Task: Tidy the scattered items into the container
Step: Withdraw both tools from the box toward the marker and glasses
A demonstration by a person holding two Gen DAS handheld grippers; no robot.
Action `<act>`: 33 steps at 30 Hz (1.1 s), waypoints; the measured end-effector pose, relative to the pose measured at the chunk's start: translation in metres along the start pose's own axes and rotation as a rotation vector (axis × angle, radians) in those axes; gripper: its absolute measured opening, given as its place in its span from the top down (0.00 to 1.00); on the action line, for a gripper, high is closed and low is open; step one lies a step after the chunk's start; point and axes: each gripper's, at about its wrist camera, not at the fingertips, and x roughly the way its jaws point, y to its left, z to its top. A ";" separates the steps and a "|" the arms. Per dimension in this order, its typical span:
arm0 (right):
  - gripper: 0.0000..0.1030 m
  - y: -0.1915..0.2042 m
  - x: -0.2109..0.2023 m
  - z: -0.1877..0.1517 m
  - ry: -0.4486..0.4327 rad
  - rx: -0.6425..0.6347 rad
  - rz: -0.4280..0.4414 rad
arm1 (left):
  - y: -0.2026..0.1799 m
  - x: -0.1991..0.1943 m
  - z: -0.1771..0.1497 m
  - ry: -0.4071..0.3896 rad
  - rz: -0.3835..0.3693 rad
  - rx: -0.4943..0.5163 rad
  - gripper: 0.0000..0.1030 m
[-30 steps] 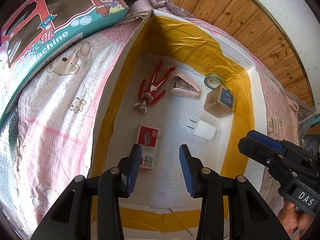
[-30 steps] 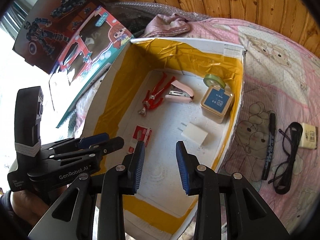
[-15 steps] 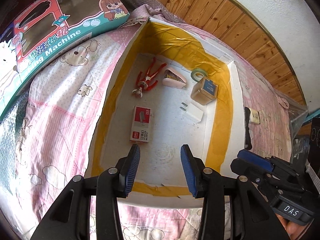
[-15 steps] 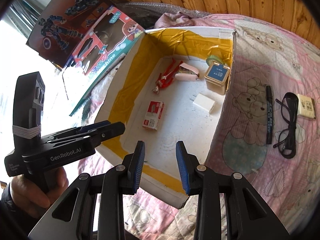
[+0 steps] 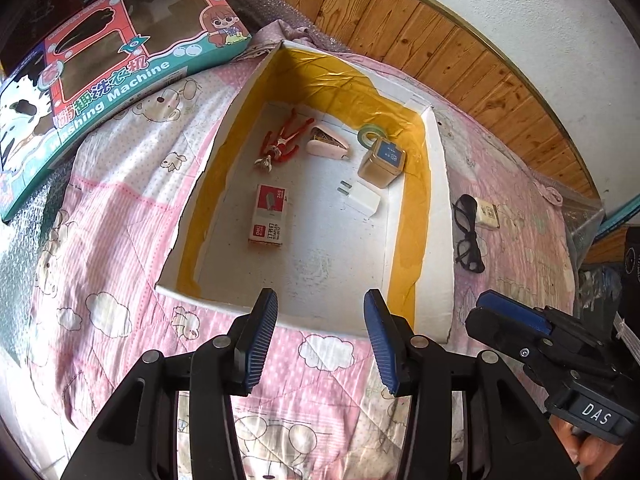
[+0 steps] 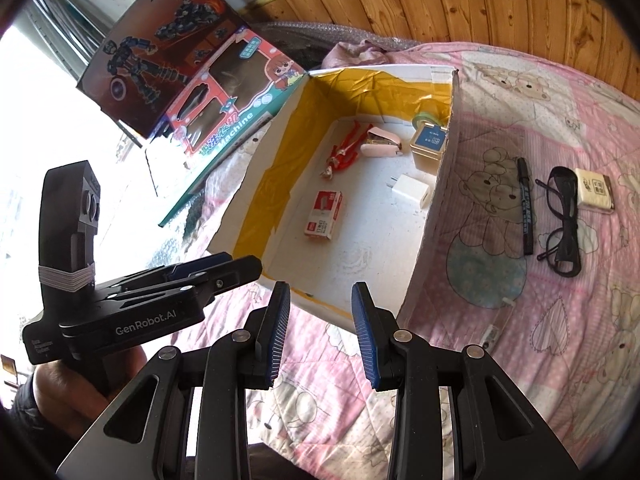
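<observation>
Now both cameras farther back from box (image 5: 434, 216) than second ago; whole rim in view. Means drop finished, next pick due. Six items inside. Outside on quilt (image 6: 560, 120), right of box: glasses (image 6: 562, 224), marker (image 6: 525, 204), small packet (image 6: 596, 194). Left gripper (image 5: 320, 340) and right gripper (image 6: 320, 332) hover before near rim, fingers moderately apart, empty.

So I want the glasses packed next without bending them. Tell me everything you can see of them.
The black-framed glasses lie on the pink quilt outside the box, to its right. The frame looks like thin dark plastic, lenses clear. They rest flat, temples apparently unfolded. A black marker pen lies alongside on the box side, and a small cream packet sits at the far end, close or touching. Neither gripper is near them.
</observation>
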 end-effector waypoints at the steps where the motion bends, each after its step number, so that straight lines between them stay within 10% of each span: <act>1: 0.66 0.000 -0.003 -0.003 -0.004 0.001 0.000 | -0.003 -0.002 -0.002 -0.002 -0.006 0.003 0.55; 33: 0.66 -0.173 -0.070 -0.123 -0.071 0.431 -0.141 | -0.159 0.045 -0.052 0.134 -0.103 0.301 0.47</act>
